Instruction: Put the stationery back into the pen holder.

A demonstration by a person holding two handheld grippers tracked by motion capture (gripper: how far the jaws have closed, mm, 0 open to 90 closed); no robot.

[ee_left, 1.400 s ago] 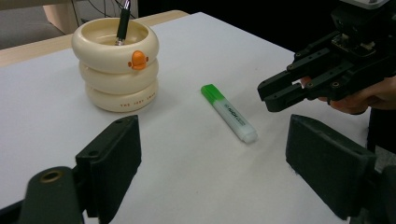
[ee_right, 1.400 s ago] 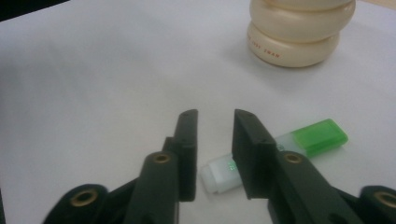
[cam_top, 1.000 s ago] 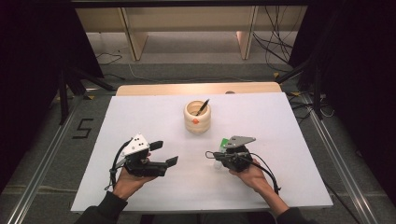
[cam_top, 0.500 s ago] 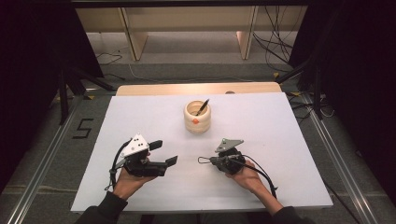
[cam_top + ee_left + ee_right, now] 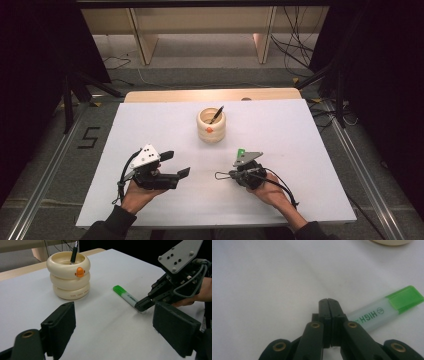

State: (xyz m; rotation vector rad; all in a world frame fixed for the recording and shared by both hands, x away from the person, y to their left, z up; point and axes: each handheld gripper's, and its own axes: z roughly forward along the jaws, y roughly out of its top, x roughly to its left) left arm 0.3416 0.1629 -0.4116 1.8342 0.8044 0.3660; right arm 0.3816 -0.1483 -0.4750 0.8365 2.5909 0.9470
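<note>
A highlighter (image 5: 126,297) with a green cap (image 5: 240,152) and a clear body (image 5: 372,316) lies flat on the white table (image 5: 310,150). My right gripper (image 5: 222,175) (image 5: 140,307) (image 5: 329,302) is shut with nothing between its jaws. Its tips come down at the highlighter's plain end, and the body runs off beside the right-hand jaw. To the left, my left gripper (image 5: 175,164) (image 5: 115,315) is held low over the table. It stands open and empty, facing the highlighter.
A cream ring-stacked pen holder (image 5: 211,127) (image 5: 68,277) with an orange knob stands at the table's middle back, with a black pen (image 5: 217,114) (image 5: 74,251) upright in it. Its base edge (image 5: 390,242) is just beyond the highlighter. Cables trail from both grippers.
The right gripper has shifted slightly left and toward the person, its tips settling lower beside the highlighter. The left gripper, the highlighter and the holder have kept still.
</note>
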